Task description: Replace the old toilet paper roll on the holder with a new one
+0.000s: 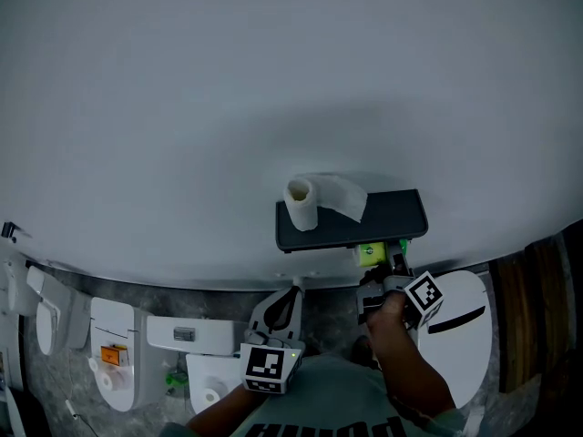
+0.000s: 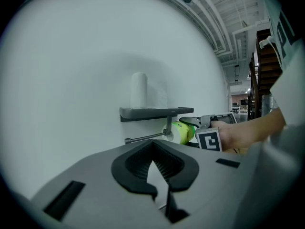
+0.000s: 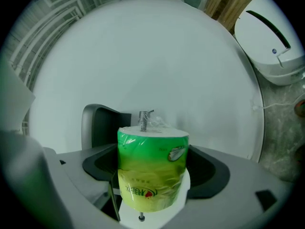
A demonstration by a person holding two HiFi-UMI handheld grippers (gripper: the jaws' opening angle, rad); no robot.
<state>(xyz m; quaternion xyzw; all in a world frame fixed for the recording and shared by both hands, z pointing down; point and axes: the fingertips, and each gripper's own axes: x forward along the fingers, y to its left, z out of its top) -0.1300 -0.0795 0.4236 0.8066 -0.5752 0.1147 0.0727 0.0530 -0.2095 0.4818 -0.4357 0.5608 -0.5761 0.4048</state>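
On the white wall hangs a dark shelf holder (image 1: pixel 392 217) (image 2: pixel 157 112), and the old white roll (image 1: pixel 301 204) (image 2: pixel 139 89) stands upright on top of it with a loose tail. A metal rod (image 2: pixel 145 137) runs under the shelf. My right gripper (image 1: pixel 381 260) (image 3: pixel 153 161) is shut on the new roll in green wrap (image 1: pixel 368 254) (image 3: pixel 151 175) (image 2: pixel 183 131), just below the shelf's right half. A metal part of the holder (image 3: pixel 144 119) shows past the roll's far end. I cannot tell whether the rod is inside the roll. My left gripper (image 1: pixel 290 297) (image 2: pixel 153 149) hangs lower left, shut on nothing.
A white swing-lid bin (image 1: pixel 465 326) (image 3: pixel 267 37) stands at the right on the grey floor. White fixtures (image 1: pixel 114 353) stand at the lower left, and a wooden panel (image 1: pixel 537 280) rises at the far right.
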